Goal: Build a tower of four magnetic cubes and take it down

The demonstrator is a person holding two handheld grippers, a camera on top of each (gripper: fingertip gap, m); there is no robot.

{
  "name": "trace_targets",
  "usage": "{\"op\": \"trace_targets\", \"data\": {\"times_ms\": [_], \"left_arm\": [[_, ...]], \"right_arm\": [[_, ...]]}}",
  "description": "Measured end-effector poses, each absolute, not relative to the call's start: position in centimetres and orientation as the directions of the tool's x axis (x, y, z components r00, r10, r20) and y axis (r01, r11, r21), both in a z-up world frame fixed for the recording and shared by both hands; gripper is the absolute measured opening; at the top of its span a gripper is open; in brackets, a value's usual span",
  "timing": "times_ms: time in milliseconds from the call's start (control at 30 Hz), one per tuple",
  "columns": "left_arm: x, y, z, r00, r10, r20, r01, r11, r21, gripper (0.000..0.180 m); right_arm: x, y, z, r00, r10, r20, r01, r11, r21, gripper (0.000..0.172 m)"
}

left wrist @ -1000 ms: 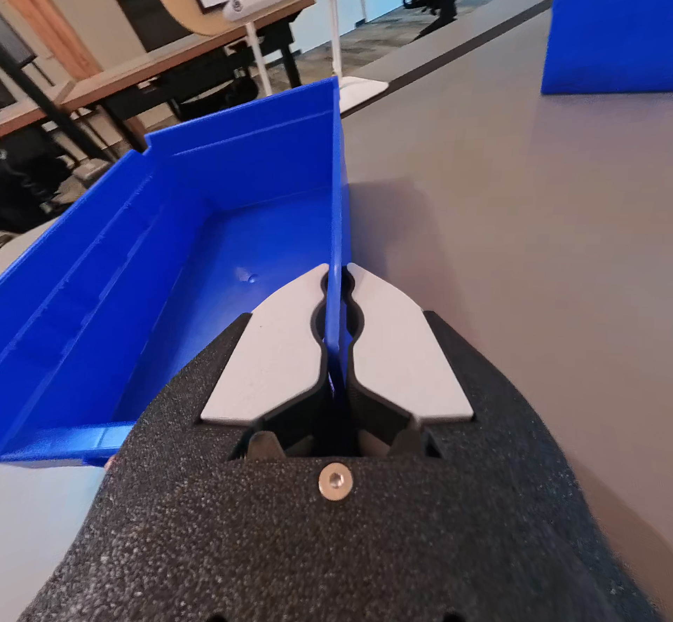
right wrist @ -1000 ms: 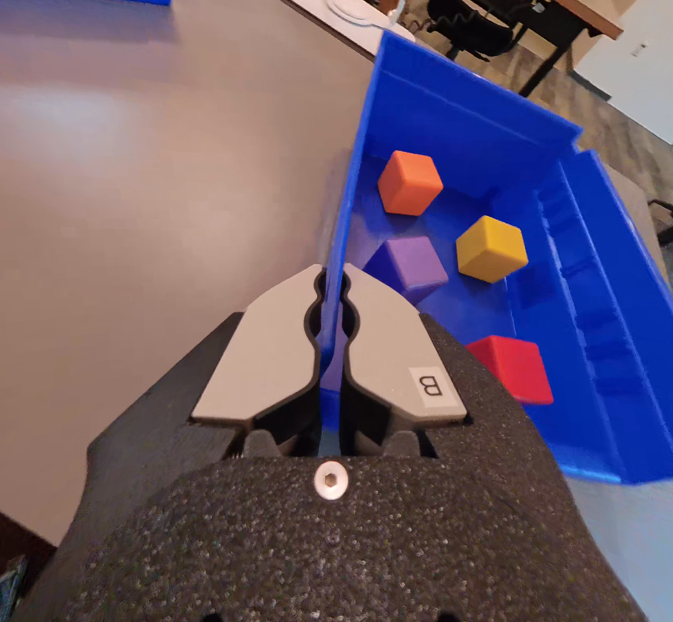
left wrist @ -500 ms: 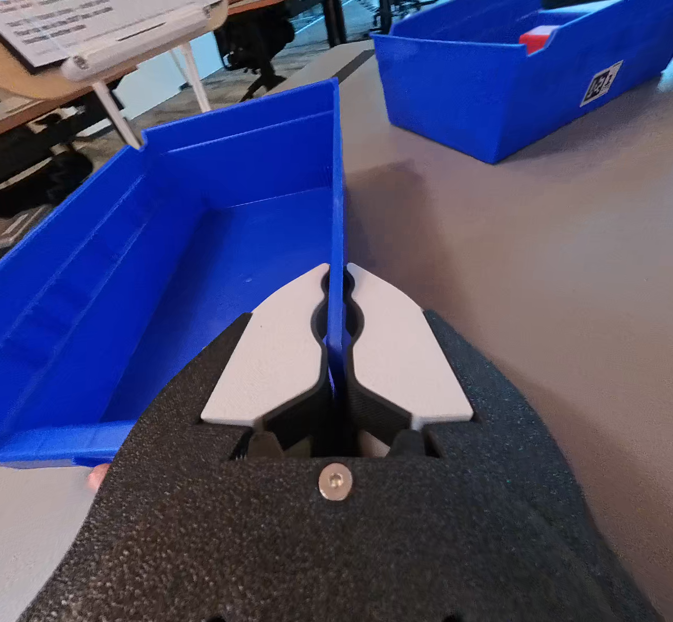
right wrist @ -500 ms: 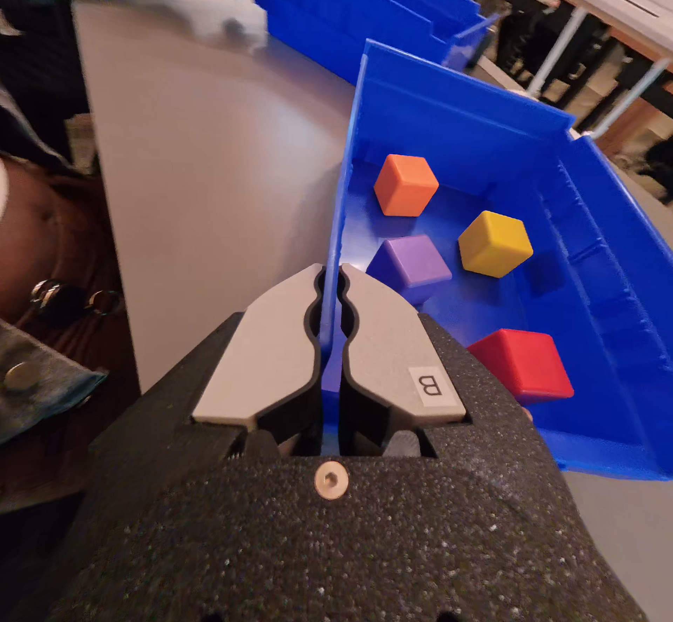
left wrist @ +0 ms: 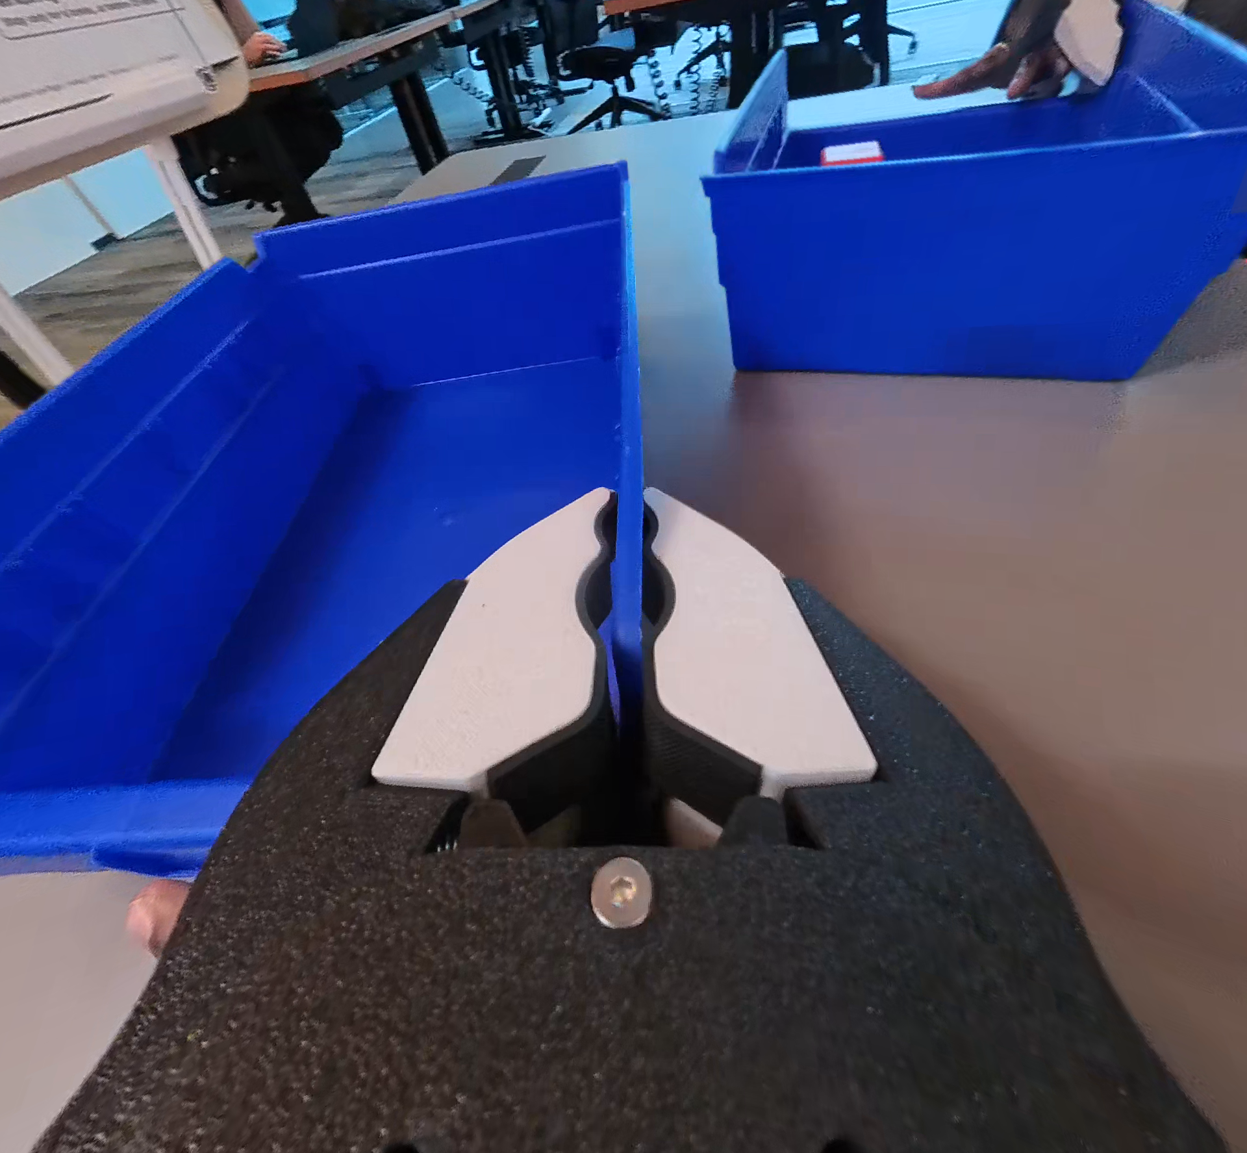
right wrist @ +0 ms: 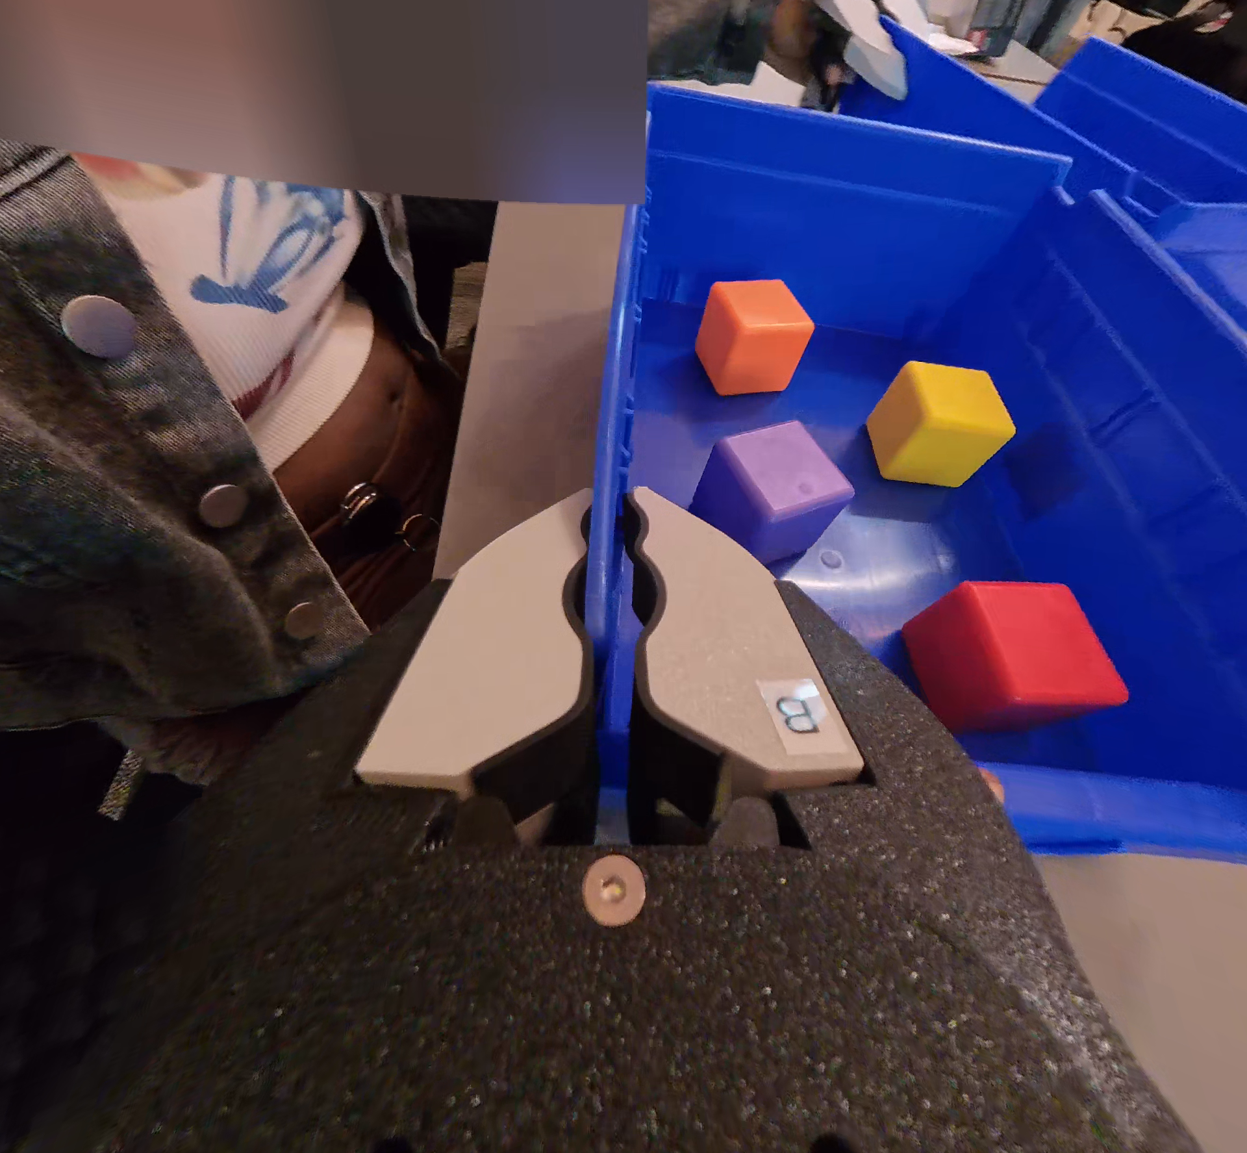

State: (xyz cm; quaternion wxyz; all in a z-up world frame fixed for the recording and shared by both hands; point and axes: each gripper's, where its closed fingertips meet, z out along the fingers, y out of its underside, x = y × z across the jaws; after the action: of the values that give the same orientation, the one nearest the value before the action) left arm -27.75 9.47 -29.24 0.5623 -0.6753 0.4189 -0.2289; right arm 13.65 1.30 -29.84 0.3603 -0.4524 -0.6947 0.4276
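left tongs (left wrist: 629, 500) clamp empty bin wall (left wrist: 631, 378) | right tongs (right wrist: 611, 500) clamp cube bin wall (right wrist: 611, 412)

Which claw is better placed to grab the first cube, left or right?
Right, probably. The right claw is clamped on the wall of the bin holding all four cubes, with the purple cube just beside it. The left claw grips an empty bin's wall, farther off. Both must let go first.

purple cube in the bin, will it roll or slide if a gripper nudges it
The purple cube probably slides rather than rolls: its faces are flat. It looks like smooth plastic on the blue bin's glossy floor, so little grip. Its tilt against the wall suggests it may settle flat first.
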Motion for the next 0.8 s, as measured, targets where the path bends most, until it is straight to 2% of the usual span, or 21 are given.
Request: {"op": "trace_targets", "data": {"times_ms": [467,500,533,600,700,800], "left_arm": [[-25.8,11.4,-29.2,0.399,-0.907,-0.138,-0.291,0.018,-0.957,0.003],[-25.8,11.6,-29.2,0.418,-0.896,-0.150,-0.293,0.023,-0.956,0.012],[-25.9,11.8,-28.9,0.442,-0.882,-0.165,-0.284,0.037,-0.958,0.033],[-26.1,11.2,-27.3,0.490,-0.855,-0.171,-0.233,0.060,-0.971,0.072],[-26.2,8.9,-23.5,0.572,-0.793,-0.208,-0.197,0.113,-0.974,0.092],[-23.7,5.3,-20.5,0.596,-0.771,-0.223,-0.271,0.068,-0.960,0.102]], "right_arm": [[10.9,0.0,-29.7,-0.435,0.898,0.063,0.277,0.200,-0.940,0.005],[10.7,0.0,-29.7,-0.430,0.901,0.063,0.271,0.196,-0.942,0.005],[10.7,0.0,-29.4,-0.419,0.905,0.066,0.254,0.187,-0.949,0.005],[10.9,0.4,-28.0,-0.389,0.919,0.064,0.182,0.145,-0.973,0.034],[11.7,2.5,-24.0,-0.298,0.952,0.067,0.046,0.084,-0.995,0.057],[11.7,6.6,-19.6,-0.121,0.982,0.145,-0.022,0.144,-0.989,0.060]]}}
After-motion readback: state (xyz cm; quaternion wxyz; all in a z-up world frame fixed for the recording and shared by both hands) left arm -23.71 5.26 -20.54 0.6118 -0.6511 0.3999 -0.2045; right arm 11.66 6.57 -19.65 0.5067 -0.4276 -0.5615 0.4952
